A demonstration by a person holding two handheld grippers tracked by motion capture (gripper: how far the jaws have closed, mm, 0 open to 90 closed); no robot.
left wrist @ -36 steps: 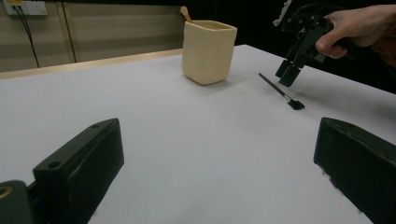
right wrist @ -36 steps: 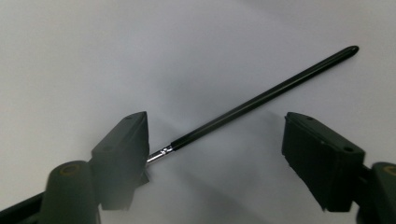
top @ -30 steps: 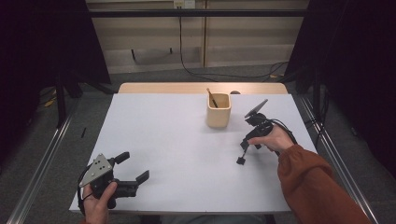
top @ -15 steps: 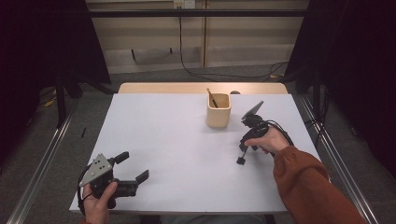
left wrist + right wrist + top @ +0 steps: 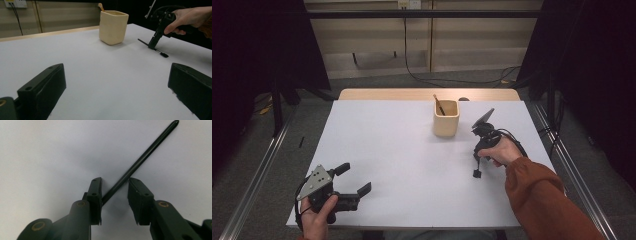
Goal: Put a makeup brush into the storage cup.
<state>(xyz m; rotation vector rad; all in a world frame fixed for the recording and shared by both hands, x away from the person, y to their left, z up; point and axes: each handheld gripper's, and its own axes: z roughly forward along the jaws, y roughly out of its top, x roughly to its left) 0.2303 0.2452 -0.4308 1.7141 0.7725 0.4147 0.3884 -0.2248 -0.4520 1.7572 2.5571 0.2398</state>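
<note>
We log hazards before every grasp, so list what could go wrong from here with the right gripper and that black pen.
1. The right gripper straddles the black pen with its jaws apart, and the pen lies askew between them, near one jaw. Closing now may pinch it off-centre, so it could swivel or slip out.
2. The gripper tips stand close to the white table; pressing lower may jam them against it.
3. The beige cup with its stick stands near; a wide swing could topple it.

Square beige ceramic cup [image 5: 446, 118] sits at far centre of the white tabletop [image 5: 402, 145], thin wooden stick [image 5: 438, 104] standing in it. Slim black pen [image 5: 153, 48] lies right of the cup. Left tool [image 5: 353, 180] near-left corner; right tool [image 5: 476, 161] over the pen.
</note>
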